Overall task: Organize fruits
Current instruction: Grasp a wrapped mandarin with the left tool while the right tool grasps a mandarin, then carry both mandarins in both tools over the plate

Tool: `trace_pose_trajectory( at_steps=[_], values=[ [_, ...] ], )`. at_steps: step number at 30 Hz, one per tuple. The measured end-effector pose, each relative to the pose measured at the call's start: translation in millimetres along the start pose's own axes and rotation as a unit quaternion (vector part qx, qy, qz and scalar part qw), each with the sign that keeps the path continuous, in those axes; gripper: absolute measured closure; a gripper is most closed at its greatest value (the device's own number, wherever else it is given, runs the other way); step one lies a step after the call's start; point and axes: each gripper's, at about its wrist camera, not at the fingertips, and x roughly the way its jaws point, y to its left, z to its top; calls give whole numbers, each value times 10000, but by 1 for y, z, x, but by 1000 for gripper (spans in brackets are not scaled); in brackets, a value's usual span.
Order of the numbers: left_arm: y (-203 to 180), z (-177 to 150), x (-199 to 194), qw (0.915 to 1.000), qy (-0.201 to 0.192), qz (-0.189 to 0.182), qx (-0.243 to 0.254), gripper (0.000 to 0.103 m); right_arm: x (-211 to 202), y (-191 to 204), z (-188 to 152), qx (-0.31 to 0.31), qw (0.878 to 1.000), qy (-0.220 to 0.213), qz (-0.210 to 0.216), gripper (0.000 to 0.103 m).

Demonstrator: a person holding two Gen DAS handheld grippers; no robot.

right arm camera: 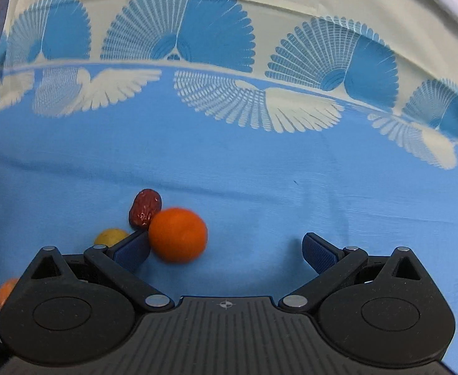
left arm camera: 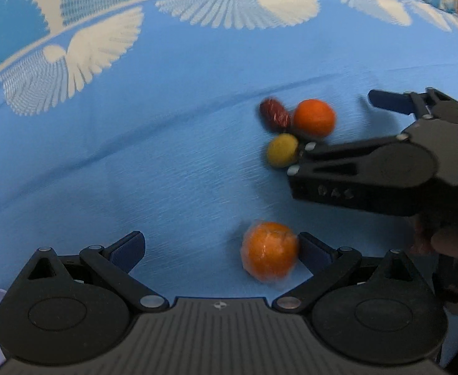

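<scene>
1. Tablecloth (left arm camera: 166, 162), blue with white fan print along the upper edge, fills both views.
2. Our left gripper (left arm camera: 219, 250) sits at the bottom of the left wrist view, jaws wide; its right pad touches the wrapped orange (left arm camera: 269, 251), nothing clamped.
3. Our right gripper (right arm camera: 225, 250) also spread wide, nothing between the pads. In the left view it enters from the right edge.
4. Bare orange (right arm camera: 178, 234) lower centre-left in the right view, just inside the left pad, touching it.
5. Red date (right arm camera: 145, 207) leans against that orange's upper left.
6. Yellow fruit (right arm camera: 111, 237) half hidden behind the left finger; type we cannot tell.
</scene>
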Motion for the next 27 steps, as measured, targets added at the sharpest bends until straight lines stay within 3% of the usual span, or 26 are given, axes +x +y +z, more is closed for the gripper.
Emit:
trace_pose_trajectory(
  at_steps=[4, 5, 7, 8, 9, 11, 14, 16, 21, 27],
  values=[
    [7, -3, 6, 9996, 56, -127, -240, 0, 1, -2, -3, 166, 9998, -105, 49, 1],
    [7, -4, 5, 9996, 17, -131, -243, 1, 1, -3, -4, 147, 9997, -149, 80, 7],
    [5, -6, -2, 9991, -175, -327, -187, 25, -8, -2, -5, 160, 9991, -284, 254, 47],
    [4, -6, -9, 9983, -278, -502, -113, 54, -13, 1, -3, 101, 9995, -280, 107, 68],
    [1, -6, -15, 9974, -348, -627, -2, 63, -16, 1, -2, 149, 9997, -187, 45, 68],
    [-3, -7, -26, 9972, -439, -586, 118, 63, -24, -9, -2, 610, 9981, -85, -31, 68],
    [4, -13, -42, 9971, -463, -596, 72, 63, -47, -29, -7, 1096, 9903, 51, -854, 68],
    [14, -25, -60, 9970, -501, -598, -19, 63, -71, -44, -13, 1462, 9839, 74, -1025, 68],
    [34, -58, -116, 9965, -755, -362, -32, 63, -149, -44, -34, 1584, 9823, -82, -1000, 67],
    [52, -110, -186, 9955, -930, -21, -189, 63, -234, 3, -43, 1506, 9875, -309, -359, 67]
  ],
)
